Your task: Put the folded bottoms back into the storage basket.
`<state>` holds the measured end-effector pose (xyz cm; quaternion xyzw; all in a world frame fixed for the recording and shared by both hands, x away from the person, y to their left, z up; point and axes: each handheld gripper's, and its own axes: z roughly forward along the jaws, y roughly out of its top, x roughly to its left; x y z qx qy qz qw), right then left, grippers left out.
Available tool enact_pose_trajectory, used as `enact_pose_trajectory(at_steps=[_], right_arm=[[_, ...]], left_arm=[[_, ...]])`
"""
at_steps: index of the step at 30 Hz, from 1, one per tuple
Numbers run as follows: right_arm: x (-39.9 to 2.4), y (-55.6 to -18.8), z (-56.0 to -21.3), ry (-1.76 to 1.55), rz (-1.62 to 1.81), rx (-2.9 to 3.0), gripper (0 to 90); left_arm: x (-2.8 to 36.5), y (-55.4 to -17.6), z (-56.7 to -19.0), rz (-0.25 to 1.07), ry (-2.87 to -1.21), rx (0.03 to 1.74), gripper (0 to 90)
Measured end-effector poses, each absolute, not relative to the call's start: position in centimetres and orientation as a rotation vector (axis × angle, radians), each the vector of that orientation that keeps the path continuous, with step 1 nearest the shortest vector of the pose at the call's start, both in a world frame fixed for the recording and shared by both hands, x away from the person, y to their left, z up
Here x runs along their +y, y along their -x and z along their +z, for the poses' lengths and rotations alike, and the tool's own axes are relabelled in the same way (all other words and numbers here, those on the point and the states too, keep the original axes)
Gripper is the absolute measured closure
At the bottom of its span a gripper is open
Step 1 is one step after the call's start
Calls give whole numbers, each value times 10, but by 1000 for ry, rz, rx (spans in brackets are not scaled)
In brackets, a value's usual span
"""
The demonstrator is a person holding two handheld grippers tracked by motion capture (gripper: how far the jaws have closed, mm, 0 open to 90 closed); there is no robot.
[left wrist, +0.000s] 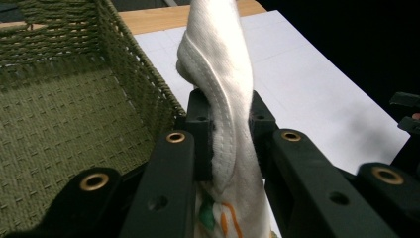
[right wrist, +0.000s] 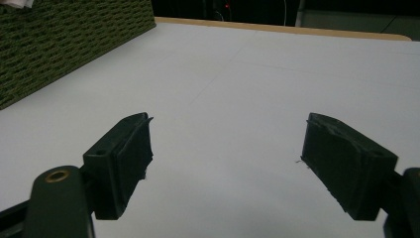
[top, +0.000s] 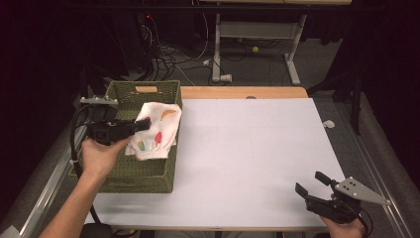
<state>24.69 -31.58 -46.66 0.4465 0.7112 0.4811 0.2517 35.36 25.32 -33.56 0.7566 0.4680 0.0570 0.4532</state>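
So here's where I'm at: my left tool [top: 143, 124] is clamped on a white garment [top: 154, 130] with little coloured prints, pinching it along a stitched hem. The cloth hangs over the right-hand wall of the green woven basket [top: 143, 176], partly above the inside and partly draped at the rim. From the left gripper view the basket floor looks bare, so I'd say nothing has been dropped in yet.

My right tool [top: 312, 184] is sitting over the near right corner of the counter [top: 257, 148] with its jaws wide apart, holding nothing.

My guess is I'm most of the way there: the pickup is done, and what's left is getting the garment fully over the basket, letting go, and maybe tucking in whatever hangs outside.
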Motion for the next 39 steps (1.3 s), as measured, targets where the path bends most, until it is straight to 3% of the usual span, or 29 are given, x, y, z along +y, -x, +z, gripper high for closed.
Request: enact_pose_trajectory(at_steps=[22, 39], right_arm=[[-316, -247, -467, -1217, 1308, 1933, 202], [-316, -247, -467, -1217, 1308, 1933, 201]], left_arm=[[277, -353, -345, 211, -1874, 1245, 759], [275, -382, -365, 228, -1923, 1326, 758]])
